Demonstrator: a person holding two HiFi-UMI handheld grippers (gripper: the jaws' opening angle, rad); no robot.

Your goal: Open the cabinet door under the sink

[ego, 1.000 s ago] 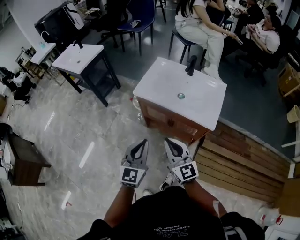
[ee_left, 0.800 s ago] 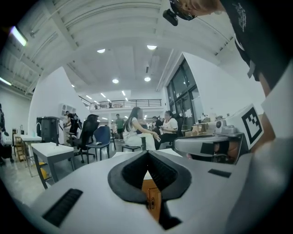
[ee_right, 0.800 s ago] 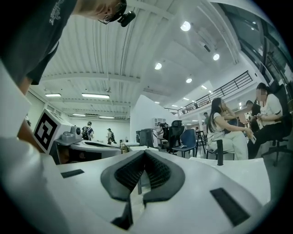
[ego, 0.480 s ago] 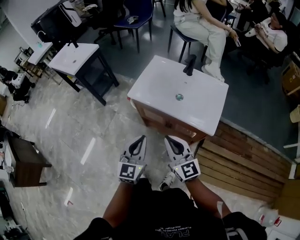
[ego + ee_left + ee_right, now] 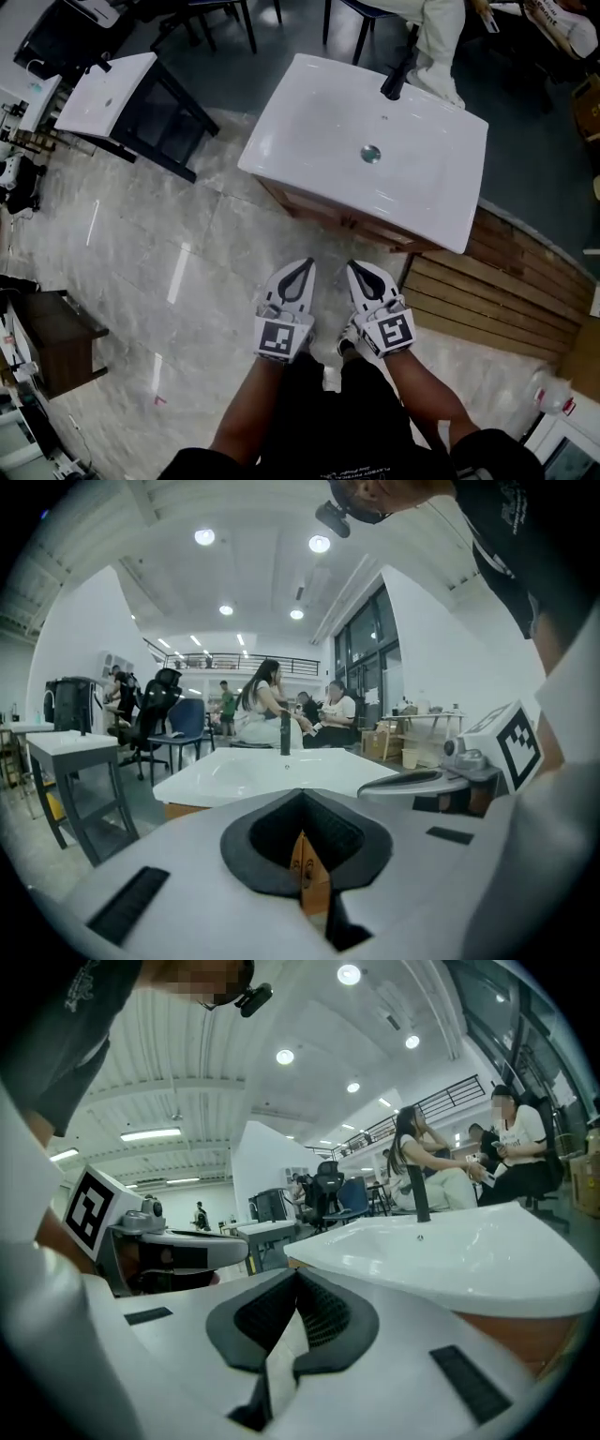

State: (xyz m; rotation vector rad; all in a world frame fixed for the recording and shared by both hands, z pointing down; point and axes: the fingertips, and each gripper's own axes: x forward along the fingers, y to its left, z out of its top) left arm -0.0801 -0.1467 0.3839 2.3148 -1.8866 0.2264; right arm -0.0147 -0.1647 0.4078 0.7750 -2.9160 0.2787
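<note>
The white rectangular ceramic sink (image 5: 319,141) with its black faucet (image 5: 394,80) on the far edge sits on a brown wooden cabinet (image 5: 314,208). The cabinet's near face, where the door is, shows only as a thin strip under the sink's overhang. No handle or door edge can be made out from above.

The left gripper (image 5: 296,277) and the right gripper (image 5: 366,278) hang side by side over the pale marbled floor (image 5: 187,253), near the cabinet front but apart from it. Each has its jaws pressed together with nothing between them.

The step in hand looks like the approach. To do it well, both grippers probably need to go lower, below the sink's rim, so the door face comes into sight. One gripper should then spread its jaws before it reaches the handle or the door's free edge. It should close squarely on that and pull toward the person along the hinge's arc. The other gripper and the person's feet should be kept out of the door's swing.
</note>
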